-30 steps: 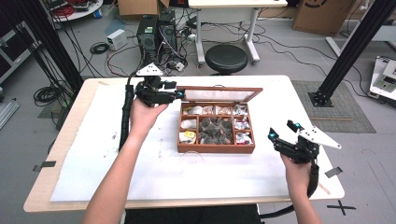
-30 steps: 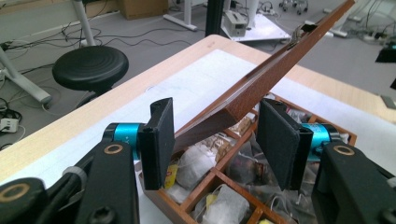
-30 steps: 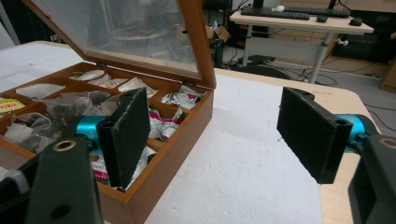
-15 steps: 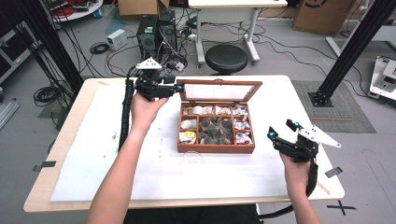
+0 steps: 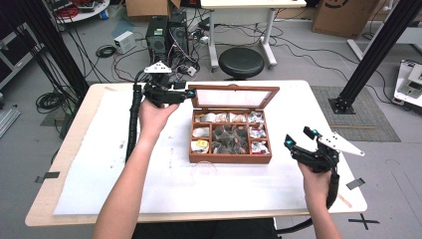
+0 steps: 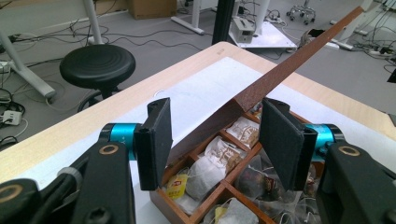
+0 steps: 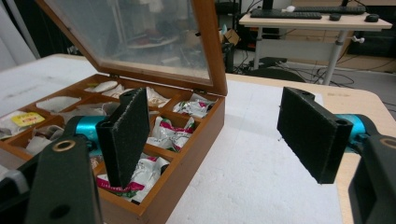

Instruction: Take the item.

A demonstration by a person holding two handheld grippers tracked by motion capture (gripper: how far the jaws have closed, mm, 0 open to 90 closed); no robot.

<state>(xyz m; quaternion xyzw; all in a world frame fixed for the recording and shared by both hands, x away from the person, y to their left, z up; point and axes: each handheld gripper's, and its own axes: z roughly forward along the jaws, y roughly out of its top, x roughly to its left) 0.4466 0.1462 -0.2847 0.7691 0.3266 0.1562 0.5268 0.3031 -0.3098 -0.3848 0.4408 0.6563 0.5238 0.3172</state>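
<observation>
Even, bright indoor light falls from above, and shadows are soft and short. The high view is slightly soft overall, with fine detail smeared. The white sheet [image 5: 164,184] on the worktop [image 5: 69,149] reads bright without burning out. In the left gripper view the black jaws close to the lens look blurred, while the stool [image 6: 97,65] beyond is sharper. In the right gripper view the glass lid [image 7: 140,32] carries hazy reflections, and the background desk [image 7: 303,21] is mildly washed out.

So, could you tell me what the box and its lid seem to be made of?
The box looks like reddish-brown wood with a smooth, slightly glossy finish. The lid is a matching wood frame around a clear pane, glass or plastic, since the room shows through it.
</observation>
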